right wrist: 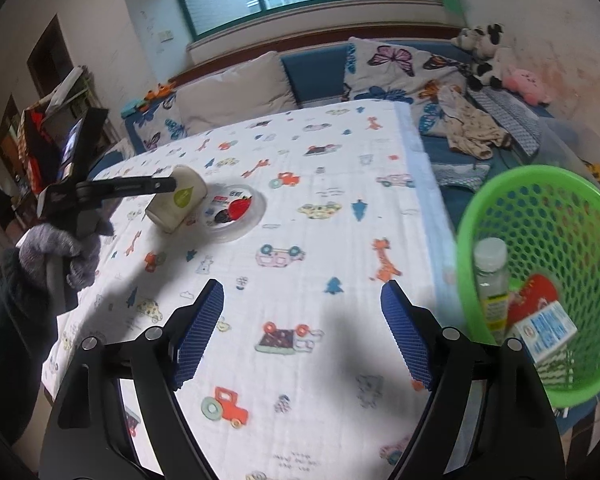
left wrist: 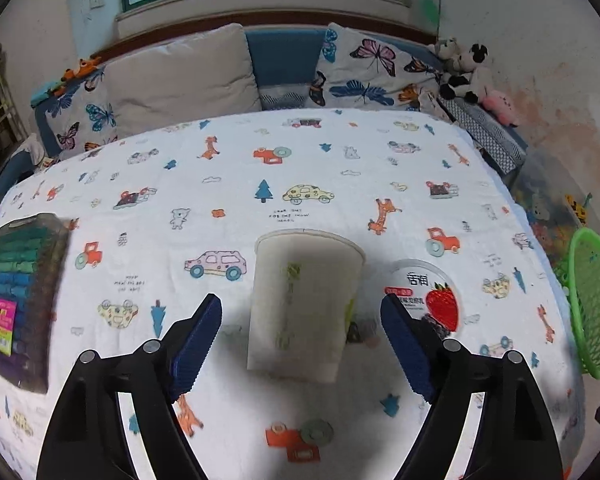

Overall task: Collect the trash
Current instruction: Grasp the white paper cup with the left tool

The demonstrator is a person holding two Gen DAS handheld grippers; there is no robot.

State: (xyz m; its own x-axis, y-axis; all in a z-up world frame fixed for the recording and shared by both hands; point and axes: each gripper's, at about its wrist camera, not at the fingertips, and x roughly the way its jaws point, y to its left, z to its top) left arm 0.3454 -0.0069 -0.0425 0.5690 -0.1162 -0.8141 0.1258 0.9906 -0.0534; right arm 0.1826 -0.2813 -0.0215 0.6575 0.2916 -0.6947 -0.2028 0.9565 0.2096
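Marker set [left wrist: 18, 300], butterfly cushions [left wrist: 374, 70], plush toys [left wrist: 466, 70]

Green basket [left wrist: 594, 304] (right edge) cut off; paper cup [left wrist: 304, 304] blurred.

Soft window daylight (fisheye-bent, blurry edges)

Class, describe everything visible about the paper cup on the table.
The paper cup is white, apparently paper, with a pale green leaf print. It lies tipped on the patterned cloth, beside the round strawberry lid. The left gripper is open around it, pads not touching.
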